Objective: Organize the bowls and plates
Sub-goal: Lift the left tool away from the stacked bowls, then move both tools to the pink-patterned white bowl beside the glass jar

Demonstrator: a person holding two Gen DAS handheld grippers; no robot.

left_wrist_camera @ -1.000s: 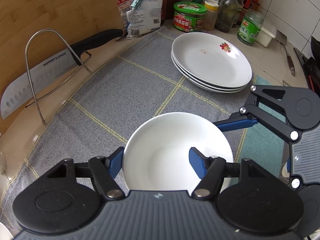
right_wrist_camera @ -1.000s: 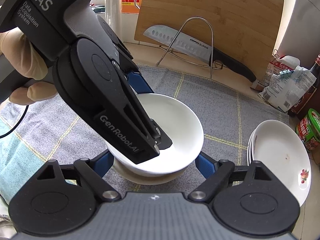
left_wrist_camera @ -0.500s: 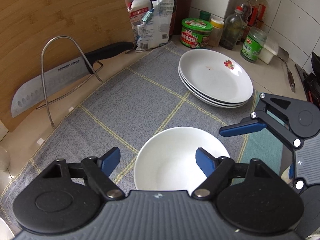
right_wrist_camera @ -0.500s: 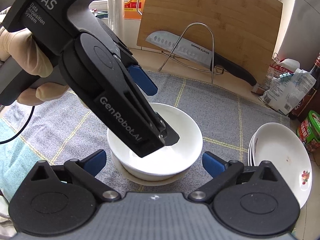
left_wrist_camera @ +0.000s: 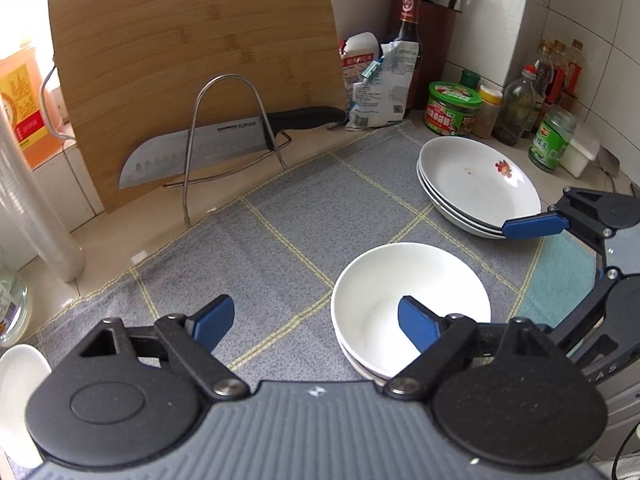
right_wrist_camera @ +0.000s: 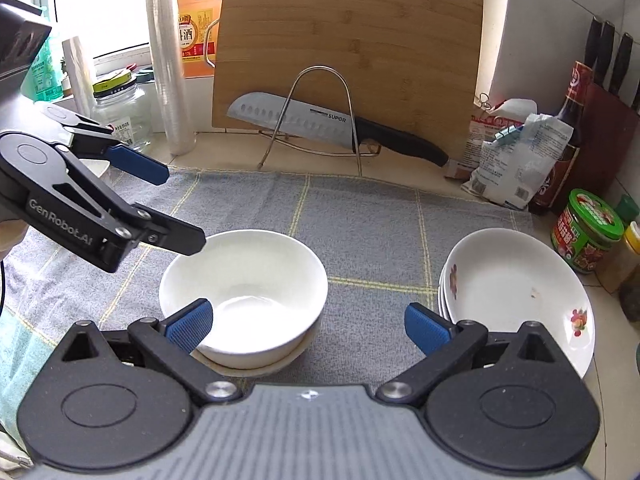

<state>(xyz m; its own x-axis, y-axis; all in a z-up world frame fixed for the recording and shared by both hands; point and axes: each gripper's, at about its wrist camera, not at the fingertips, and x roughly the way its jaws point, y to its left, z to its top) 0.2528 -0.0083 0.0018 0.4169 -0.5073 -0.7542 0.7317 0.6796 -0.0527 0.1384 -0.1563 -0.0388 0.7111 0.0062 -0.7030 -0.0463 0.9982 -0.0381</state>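
A white bowl (left_wrist_camera: 408, 300) sits nested in another bowl on the grey checked cloth; it also shows in the right wrist view (right_wrist_camera: 244, 280). A stack of white plates (left_wrist_camera: 476, 184) with a red flower mark lies to its right, also in the right wrist view (right_wrist_camera: 516, 292). My left gripper (left_wrist_camera: 316, 320) is open and empty, above and left of the bowl. My right gripper (right_wrist_camera: 308, 324) is open and empty, near the bowl's right side. A white dish edge (left_wrist_camera: 16, 392) shows at the far left.
A knife (right_wrist_camera: 320, 124) rests in a wire rack against a bamboo cutting board (right_wrist_camera: 348, 48). Jars, bottles and bags (left_wrist_camera: 452, 108) line the back right. A plastic cup stack (right_wrist_camera: 168, 68) and glass jar stand back left. A teal cloth (left_wrist_camera: 556, 284) lies right.
My left gripper opened, let go of the bowl and drew back up and to the left. My right gripper backed away too. The bowl stays nested on the cloth.
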